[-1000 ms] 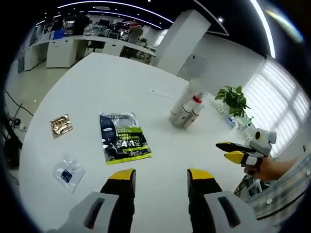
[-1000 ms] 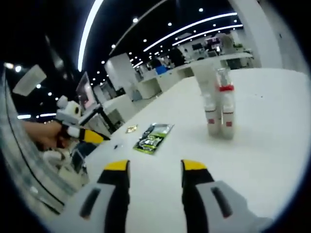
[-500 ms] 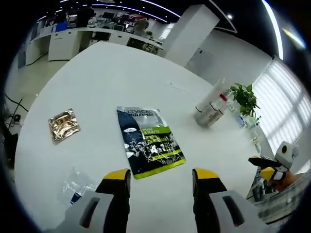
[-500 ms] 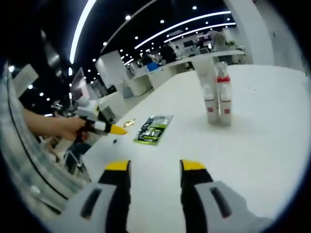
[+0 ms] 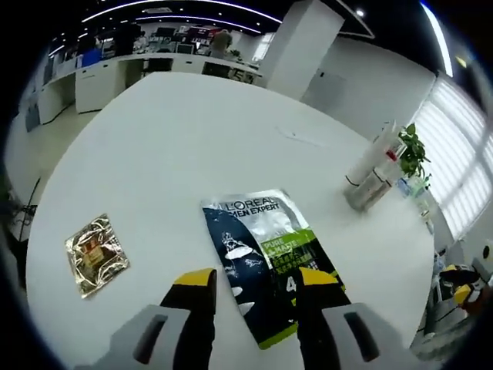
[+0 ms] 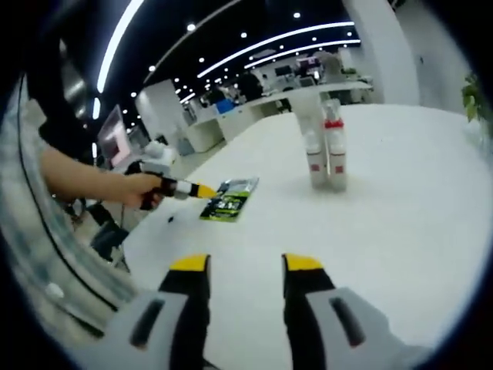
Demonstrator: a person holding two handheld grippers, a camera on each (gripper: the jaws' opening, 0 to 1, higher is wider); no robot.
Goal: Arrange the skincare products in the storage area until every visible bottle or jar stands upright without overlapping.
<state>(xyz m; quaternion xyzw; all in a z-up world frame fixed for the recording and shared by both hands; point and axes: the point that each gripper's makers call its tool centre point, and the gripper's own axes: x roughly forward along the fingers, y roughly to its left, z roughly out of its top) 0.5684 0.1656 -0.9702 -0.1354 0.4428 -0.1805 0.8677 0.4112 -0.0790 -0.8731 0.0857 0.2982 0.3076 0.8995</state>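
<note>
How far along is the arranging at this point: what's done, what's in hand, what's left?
Done: the bottles stand upright in a tight cluster on the white table.

In hand: nothing is gripped. The left tongs are open over the near end of the dark sachet; the right tongs are open above bare table.

Left: the sachet and the gold packet lie flat.

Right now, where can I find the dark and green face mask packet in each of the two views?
Left gripper view: the face mask packet lies flat on the white table, low in the centre, just ahead of the left gripper, its near end between the open fingers.
Right gripper view: the packet is small, left of centre, at the tip of the left gripper.
Shared landmark: the standing bottles.
</note>
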